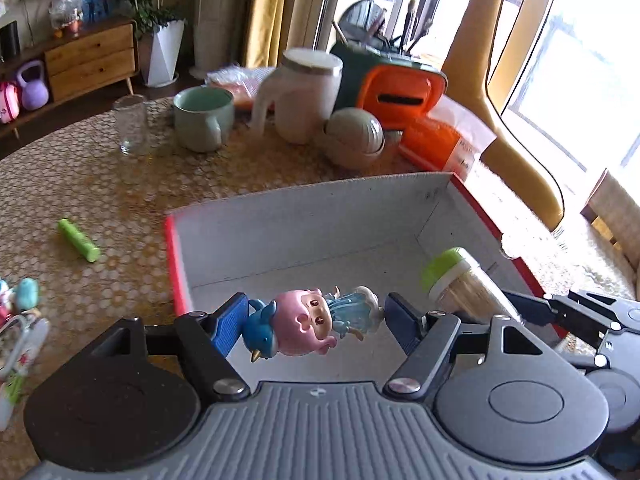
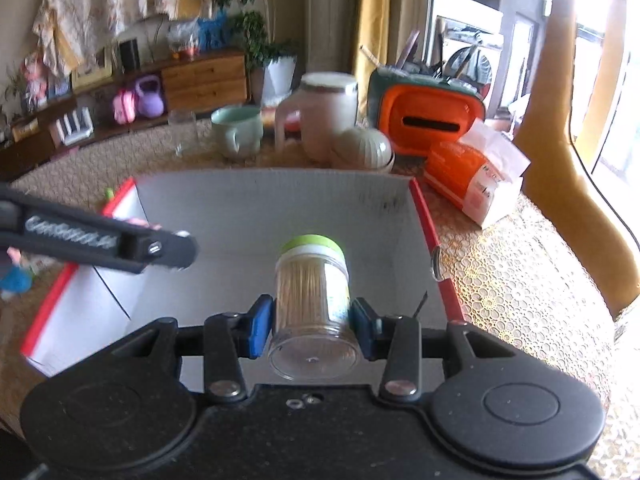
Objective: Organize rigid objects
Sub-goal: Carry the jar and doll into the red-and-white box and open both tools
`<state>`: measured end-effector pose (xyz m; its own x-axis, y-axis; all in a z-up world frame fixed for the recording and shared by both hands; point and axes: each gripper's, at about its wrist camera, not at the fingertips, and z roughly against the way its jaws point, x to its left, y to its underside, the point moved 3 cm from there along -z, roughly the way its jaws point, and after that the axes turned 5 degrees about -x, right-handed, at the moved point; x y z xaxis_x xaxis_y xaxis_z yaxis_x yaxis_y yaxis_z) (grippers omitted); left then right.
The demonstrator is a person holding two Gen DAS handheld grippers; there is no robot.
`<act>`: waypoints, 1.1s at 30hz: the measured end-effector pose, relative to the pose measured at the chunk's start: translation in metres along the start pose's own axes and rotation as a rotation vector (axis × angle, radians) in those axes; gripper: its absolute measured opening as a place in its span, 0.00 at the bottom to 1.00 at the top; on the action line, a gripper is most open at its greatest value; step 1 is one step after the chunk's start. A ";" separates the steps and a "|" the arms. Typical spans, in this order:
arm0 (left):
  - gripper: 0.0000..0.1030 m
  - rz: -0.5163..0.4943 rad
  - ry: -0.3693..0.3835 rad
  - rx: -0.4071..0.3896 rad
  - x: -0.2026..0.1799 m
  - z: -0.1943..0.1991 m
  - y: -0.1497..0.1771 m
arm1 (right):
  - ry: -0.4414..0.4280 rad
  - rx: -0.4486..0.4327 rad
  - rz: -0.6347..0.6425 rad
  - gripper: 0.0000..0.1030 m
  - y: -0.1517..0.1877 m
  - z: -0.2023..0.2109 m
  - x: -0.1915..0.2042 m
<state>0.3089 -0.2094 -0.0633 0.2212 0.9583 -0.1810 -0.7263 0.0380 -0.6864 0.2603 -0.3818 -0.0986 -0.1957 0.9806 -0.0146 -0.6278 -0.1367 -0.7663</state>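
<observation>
Domestic living room: wooden drawer cabinet [image 1: 90, 62], potted plant [image 1: 154, 20], yellow curtains [image 1: 266, 8], and a table [image 1: 80, 184] bearing a mug [image 1: 202, 118] (household crockery).

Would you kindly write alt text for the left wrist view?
The left gripper holds a pink-and-blue toy figurine sideways between its fingers above an open grey box with red edges. Beside it, the right gripper carries a green-lidded toothpick jar.

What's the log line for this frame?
left gripper: holds figurine | right gripper: holds jar | both over box
</observation>
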 end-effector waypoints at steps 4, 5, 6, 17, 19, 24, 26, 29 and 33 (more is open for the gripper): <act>0.72 -0.022 -0.011 0.040 -0.012 -0.030 -0.005 | 0.004 0.051 0.041 0.40 0.001 -0.017 -0.002; 0.72 -0.024 -0.019 0.054 -0.014 -0.037 -0.006 | 0.011 0.060 0.045 0.40 0.001 -0.021 -0.003; 0.72 -0.023 -0.024 0.065 -0.015 -0.043 -0.008 | 0.016 0.076 0.049 0.40 0.002 -0.026 -0.003; 0.73 -0.005 -0.024 0.265 -0.017 -0.105 -0.003 | -0.005 0.229 0.105 0.40 0.007 -0.051 -0.005; 0.73 -0.003 -0.031 0.292 -0.017 -0.111 0.001 | -0.006 0.250 0.108 0.38 0.007 -0.052 -0.005; 0.73 0.007 -0.026 0.343 -0.015 -0.119 0.009 | -0.022 0.270 0.099 0.41 0.005 -0.053 -0.006; 0.73 0.016 -0.021 0.347 -0.013 -0.119 0.009 | -0.027 0.269 0.090 0.42 0.006 -0.052 -0.007; 0.73 0.010 -0.019 0.356 -0.014 -0.120 0.009 | -0.031 0.260 0.067 0.45 0.007 -0.049 -0.009; 0.73 -0.016 -0.035 0.349 -0.017 -0.116 0.009 | -0.041 0.240 0.051 0.50 0.008 -0.041 -0.010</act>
<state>0.3737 -0.2581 -0.1480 0.2165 0.9657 -0.1435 -0.9027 0.1420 -0.4061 0.2885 -0.3872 -0.1307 -0.2591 0.9656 -0.0200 -0.7765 -0.2206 -0.5902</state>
